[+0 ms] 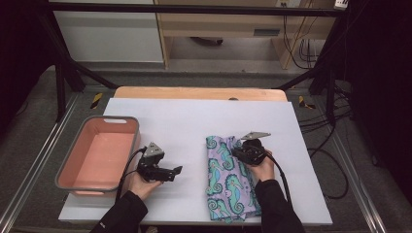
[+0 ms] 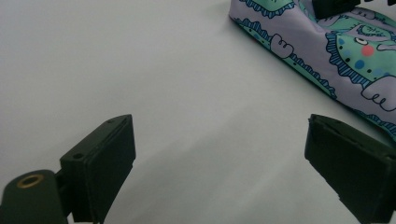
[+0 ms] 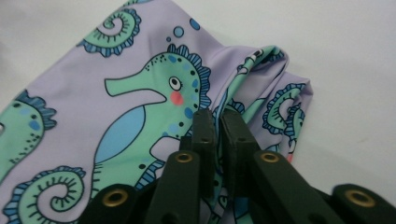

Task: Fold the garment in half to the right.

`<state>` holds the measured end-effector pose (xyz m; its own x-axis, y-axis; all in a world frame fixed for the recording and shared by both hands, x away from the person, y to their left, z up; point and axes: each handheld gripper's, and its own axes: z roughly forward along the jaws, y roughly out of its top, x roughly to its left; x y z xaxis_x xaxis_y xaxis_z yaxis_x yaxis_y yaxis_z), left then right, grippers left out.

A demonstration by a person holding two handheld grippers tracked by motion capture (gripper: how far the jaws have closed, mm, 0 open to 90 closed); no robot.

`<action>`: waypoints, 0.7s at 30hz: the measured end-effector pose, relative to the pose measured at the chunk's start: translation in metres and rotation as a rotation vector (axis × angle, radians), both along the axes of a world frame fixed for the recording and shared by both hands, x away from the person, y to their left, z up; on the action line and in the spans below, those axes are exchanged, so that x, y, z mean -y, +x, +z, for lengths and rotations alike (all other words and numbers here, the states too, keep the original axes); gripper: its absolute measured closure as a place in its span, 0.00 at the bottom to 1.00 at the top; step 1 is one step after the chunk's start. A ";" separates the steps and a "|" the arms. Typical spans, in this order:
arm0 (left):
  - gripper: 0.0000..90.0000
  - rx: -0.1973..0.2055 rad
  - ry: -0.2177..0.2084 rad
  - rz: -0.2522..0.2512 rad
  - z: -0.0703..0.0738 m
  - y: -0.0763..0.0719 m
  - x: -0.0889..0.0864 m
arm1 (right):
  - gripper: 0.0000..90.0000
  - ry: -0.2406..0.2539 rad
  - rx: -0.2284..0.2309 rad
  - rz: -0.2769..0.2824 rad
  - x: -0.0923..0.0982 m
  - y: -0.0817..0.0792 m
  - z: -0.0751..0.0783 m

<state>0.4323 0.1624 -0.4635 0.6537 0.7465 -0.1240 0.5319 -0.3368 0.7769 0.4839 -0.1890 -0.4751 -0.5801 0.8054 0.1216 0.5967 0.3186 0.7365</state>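
On the white table top we see the seahorse-print cloth lying long axis front to back, right of centre, under our right gripper, whose jaws are pinched together on a fold near its far end. The left gripper rests with jaws apart, cloth to its right; no readable writing

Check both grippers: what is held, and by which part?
Right gripper pinches a raised fold of the seahorse cloth near its far end. Left gripper is open, holding nothing.
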 end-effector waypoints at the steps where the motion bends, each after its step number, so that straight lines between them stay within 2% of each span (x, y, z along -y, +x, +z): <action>1: 0.09 0.000 -0.003 0.001 0.000 0.000 0.000 | 0.96 0.007 0.003 -0.005 0.001 -0.001 0.001; 6: 0.09 0.001 -0.007 0.003 0.000 0.000 0.000 | 0.97 0.005 0.025 -0.028 0.006 -0.007 0.010; 7: 0.09 -0.001 -0.004 0.001 0.000 0.000 0.000 | 0.97 0.000 0.044 -0.040 0.011 -0.011 0.017; 9: 0.09 -0.003 -0.002 -0.003 -0.001 0.000 0.000 | 0.97 0.001 0.046 -0.053 0.016 -0.013 0.021; 15: 0.09 -0.005 -0.001 -0.007 -0.001 0.000 0.002 | 0.94 -0.026 0.042 -0.070 0.020 -0.008 0.015; 16: 0.09 -0.004 0.003 -0.010 -0.001 0.000 0.001 | 0.90 -0.039 0.042 -0.075 0.019 -0.002 0.009; 18: 0.09 -0.006 0.002 -0.008 -0.001 0.000 0.001 | 0.89 -0.038 0.042 -0.076 0.019 -0.001 0.007; 19: 0.09 -0.007 0.000 -0.007 -0.001 0.000 0.000 | 0.81 -0.035 0.045 -0.068 0.020 0.002 0.004; 20: 0.09 -0.007 0.000 -0.007 -0.001 0.000 0.000 | 0.81 -0.035 0.045 -0.068 0.020 0.002 0.004; 21: 0.09 -0.007 -0.002 -0.006 -0.001 0.000 0.000 | 0.70 -0.039 0.054 -0.071 0.022 -0.001 0.006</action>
